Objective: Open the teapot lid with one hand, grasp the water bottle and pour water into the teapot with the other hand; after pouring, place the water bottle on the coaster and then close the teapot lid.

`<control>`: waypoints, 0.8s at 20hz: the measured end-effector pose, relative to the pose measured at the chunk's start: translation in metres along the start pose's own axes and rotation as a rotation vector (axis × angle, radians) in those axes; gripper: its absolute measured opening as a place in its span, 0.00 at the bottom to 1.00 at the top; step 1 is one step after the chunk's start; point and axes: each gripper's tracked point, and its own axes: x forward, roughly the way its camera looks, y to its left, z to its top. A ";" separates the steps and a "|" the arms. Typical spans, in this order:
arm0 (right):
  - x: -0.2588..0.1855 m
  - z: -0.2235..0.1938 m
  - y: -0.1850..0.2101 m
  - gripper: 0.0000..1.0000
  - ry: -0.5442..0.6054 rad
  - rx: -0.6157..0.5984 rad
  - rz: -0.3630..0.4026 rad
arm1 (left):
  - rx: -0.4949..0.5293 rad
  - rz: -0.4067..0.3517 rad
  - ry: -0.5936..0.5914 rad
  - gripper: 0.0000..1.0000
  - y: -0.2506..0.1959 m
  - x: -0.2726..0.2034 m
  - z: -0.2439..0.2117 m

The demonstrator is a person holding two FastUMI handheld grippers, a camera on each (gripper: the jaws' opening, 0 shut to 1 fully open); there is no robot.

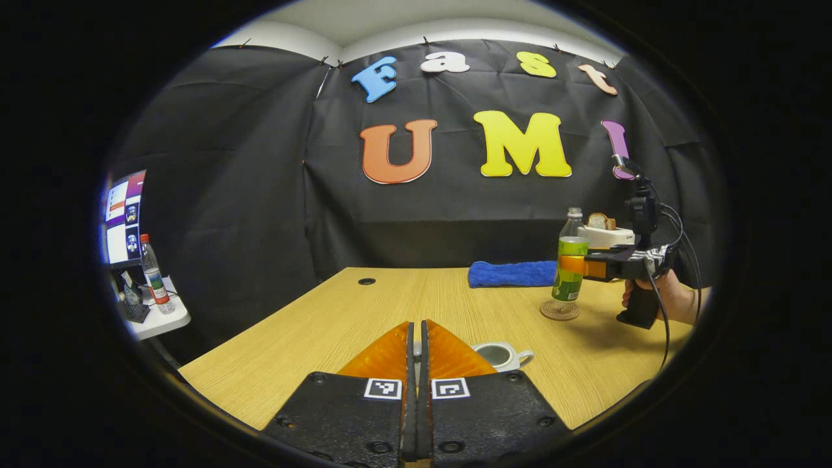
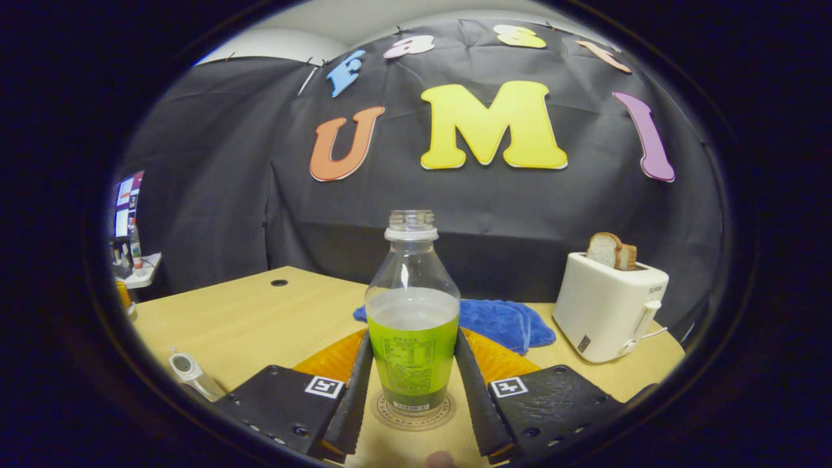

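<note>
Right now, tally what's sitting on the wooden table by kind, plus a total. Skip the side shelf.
Water bottle: 1, standing on the coaster
Coaster: 1
Teapot: 1, lid off
Blue towel: 1
Toaster: 1, bread slices in its slots
Total: 5

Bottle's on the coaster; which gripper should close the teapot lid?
Left. The shut left gripper sits right above the open teapot, while the right gripper holds the water bottle on the coaster, farther off.
</note>
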 end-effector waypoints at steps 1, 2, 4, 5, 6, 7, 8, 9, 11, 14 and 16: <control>0.004 -0.003 0.000 0.67 0.005 0.004 -0.001 | 0.000 0.001 -0.001 0.03 0.000 0.000 0.000; 0.005 -0.004 0.000 0.67 0.004 0.006 -0.005 | 0.000 0.000 -0.002 0.03 0.000 0.001 0.001; 0.009 -0.009 -0.001 0.68 0.012 0.017 -0.006 | 0.000 -0.001 -0.002 0.03 -0.001 0.001 0.001; 0.007 -0.012 0.000 0.70 0.018 0.025 -0.007 | 0.000 -0.001 -0.002 0.03 -0.001 0.001 0.001; 0.007 -0.010 -0.001 0.70 0.013 0.030 -0.008 | 0.000 -0.001 -0.002 0.03 -0.002 0.001 0.000; 0.008 -0.010 -0.001 0.71 0.012 0.032 -0.010 | 0.001 0.000 -0.003 0.03 -0.002 0.001 0.001; 0.007 -0.012 0.000 0.72 0.024 0.031 -0.009 | 0.000 0.000 -0.007 0.03 -0.003 0.001 0.003; 0.007 -0.014 0.001 0.73 0.031 0.032 -0.005 | -0.005 -0.001 -0.011 0.03 -0.006 0.001 0.004; 0.001 -0.010 0.001 0.87 0.026 0.048 -0.007 | -0.025 -0.010 -0.021 0.03 -0.014 0.002 0.004; -0.026 0.000 -0.012 0.99 -0.010 0.054 -0.025 | -0.064 -0.041 -0.044 0.03 -0.035 0.005 0.009; -0.056 0.005 -0.024 0.98 -0.039 0.049 -0.040 | -0.059 -0.049 -0.055 0.03 -0.045 0.011 0.012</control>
